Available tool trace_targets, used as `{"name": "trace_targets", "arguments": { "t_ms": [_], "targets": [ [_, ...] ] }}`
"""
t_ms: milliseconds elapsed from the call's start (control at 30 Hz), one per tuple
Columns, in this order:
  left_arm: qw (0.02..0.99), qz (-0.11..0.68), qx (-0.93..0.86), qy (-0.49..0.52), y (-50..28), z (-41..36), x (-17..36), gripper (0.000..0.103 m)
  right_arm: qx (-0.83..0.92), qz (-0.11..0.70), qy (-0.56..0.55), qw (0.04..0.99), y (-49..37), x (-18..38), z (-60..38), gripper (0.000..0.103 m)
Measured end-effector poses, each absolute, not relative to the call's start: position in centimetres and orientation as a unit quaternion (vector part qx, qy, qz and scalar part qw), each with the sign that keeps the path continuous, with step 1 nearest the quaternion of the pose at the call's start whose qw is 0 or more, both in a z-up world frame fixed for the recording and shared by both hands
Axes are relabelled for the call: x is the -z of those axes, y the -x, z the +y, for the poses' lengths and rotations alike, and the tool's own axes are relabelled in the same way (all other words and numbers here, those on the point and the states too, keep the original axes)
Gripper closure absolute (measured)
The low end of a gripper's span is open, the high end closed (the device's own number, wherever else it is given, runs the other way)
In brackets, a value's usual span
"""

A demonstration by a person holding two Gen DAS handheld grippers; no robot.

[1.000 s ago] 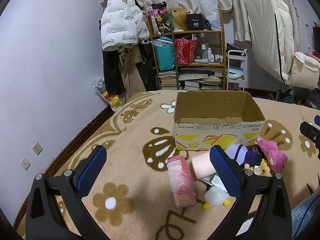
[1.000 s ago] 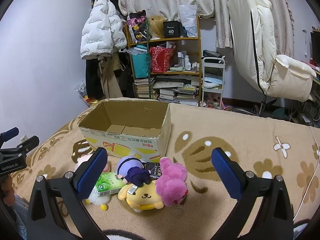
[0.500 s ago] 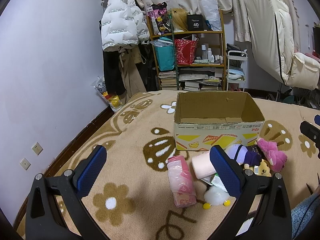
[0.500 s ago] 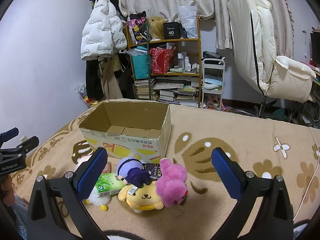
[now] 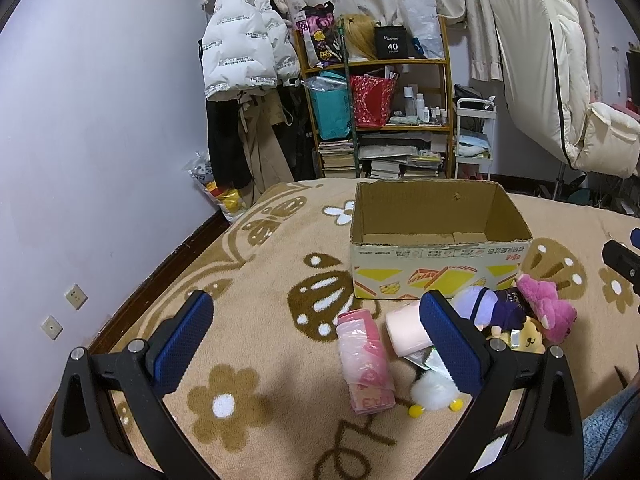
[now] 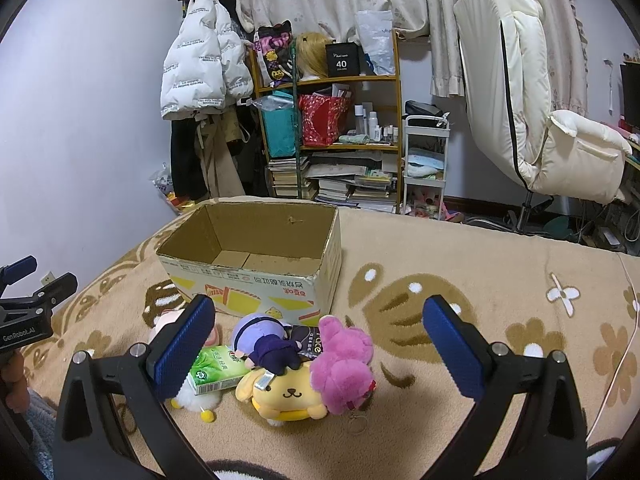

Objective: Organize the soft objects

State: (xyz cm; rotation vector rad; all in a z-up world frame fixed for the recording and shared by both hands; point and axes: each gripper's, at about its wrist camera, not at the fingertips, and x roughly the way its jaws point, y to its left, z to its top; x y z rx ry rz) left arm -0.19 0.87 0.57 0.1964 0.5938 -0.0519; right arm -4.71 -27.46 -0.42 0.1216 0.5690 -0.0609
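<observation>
An open, empty cardboard box (image 5: 436, 268) (image 6: 256, 280) stands on the patterned rug. In front of it lies a pile of soft things: a pink plush (image 6: 340, 364) (image 5: 548, 312), a yellow dog plush (image 6: 284, 396), a purple doll (image 6: 266, 340) (image 5: 486, 306), a green tissue pack (image 6: 212, 368), a white fluffy toy (image 5: 434, 390), a pink roll (image 5: 406, 330) and a pink wrapped pack (image 5: 366, 360). My left gripper (image 5: 316, 348) is open and empty, above the rug left of the pile. My right gripper (image 6: 320, 348) is open and empty, just above the plush toys.
A beige rug (image 5: 260, 280) with brown flower and mushroom shapes covers the surface. Behind are a cluttered wooden shelf (image 6: 332, 136), hanging coats (image 5: 244, 64), a white trolley (image 6: 424, 168) and a cream chair (image 6: 532, 92). The wall runs along the left.
</observation>
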Motion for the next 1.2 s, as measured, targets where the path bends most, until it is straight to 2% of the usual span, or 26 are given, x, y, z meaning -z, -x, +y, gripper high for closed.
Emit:
{"name": "trace_targets", "arguments": {
  "t_ms": [200,400,600,1200],
  "targets": [
    [0.948,0.298,0.03,-0.105,-0.2,0.6,-0.6,0.001,0.024,0.284,-0.077,0.955,4.5,0.4,-28.0,0.0],
    [0.945,0.31,0.029,-0.099,-2.0,-0.4,-0.4,0.001,0.014,0.3,-0.14,0.944,3.4,1.1,-29.9,0.0],
    [0.939,0.33,0.035,-0.089,-4.6,-1.7,0.2,0.001,0.021,0.325,-0.138,0.935,1.1,2.3,-29.7,0.0],
    [0.89,0.435,0.065,-0.119,-10.2,-5.9,8.3,0.001,0.031,0.43,-0.155,0.889,-4.8,8.3,-31.0,0.0]
  ]
}}
